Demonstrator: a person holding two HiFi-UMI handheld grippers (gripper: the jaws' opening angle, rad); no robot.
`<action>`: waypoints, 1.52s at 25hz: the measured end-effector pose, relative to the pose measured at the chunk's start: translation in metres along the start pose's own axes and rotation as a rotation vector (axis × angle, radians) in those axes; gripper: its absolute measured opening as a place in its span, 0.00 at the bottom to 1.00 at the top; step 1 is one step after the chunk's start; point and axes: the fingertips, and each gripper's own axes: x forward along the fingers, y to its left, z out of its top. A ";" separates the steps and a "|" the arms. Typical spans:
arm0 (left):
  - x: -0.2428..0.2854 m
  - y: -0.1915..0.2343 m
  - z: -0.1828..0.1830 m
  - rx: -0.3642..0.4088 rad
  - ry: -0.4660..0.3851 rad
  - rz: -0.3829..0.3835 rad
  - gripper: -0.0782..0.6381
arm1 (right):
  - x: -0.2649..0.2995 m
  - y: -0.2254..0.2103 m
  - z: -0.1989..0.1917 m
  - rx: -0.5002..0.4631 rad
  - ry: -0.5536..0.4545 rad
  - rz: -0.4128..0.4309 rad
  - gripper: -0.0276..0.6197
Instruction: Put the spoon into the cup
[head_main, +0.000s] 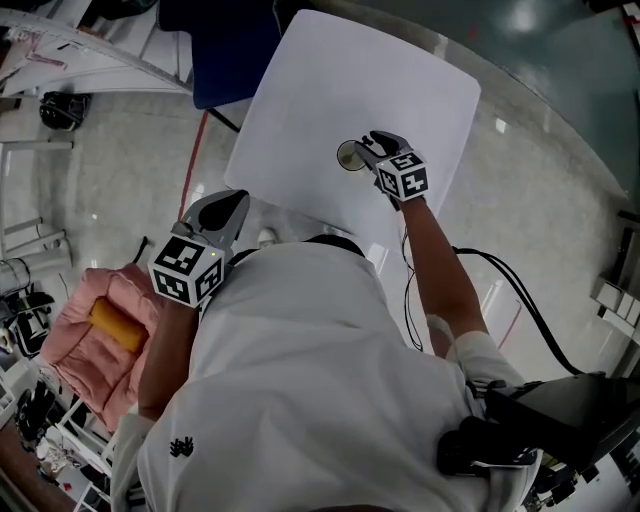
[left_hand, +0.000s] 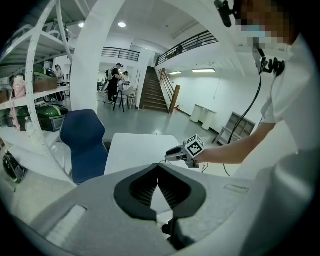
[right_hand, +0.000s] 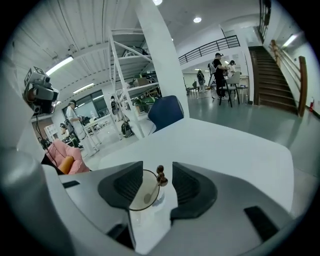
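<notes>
Right tongs (right_hand: 157, 169) wide apart, cup (right_hand: 148, 201) between

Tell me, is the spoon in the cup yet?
In. The spoon stands inside the glass cup, bowl down, knobby handle leaning on the rim. The right gripper is open, jaws either side, not touching it.

The right gripper (right_hand: 157, 181) is being held forward, jaws apart; the left gripper (left_hand: 158, 170) is being held back, jaws together.

Even indoor light, ceiling lamps (right_hand: 197, 20) overhead, fisheye bending at edges, dark corners.
</notes>
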 end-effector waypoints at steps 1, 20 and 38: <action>-0.003 0.001 0.000 0.006 -0.005 -0.008 0.12 | -0.004 0.001 0.003 0.001 -0.008 -0.014 0.34; -0.066 -0.005 -0.031 0.093 -0.076 -0.216 0.12 | -0.115 0.116 0.004 0.133 -0.116 -0.230 0.06; -0.147 0.030 -0.116 0.107 -0.052 -0.305 0.12 | -0.109 0.335 -0.017 0.136 -0.124 -0.136 0.06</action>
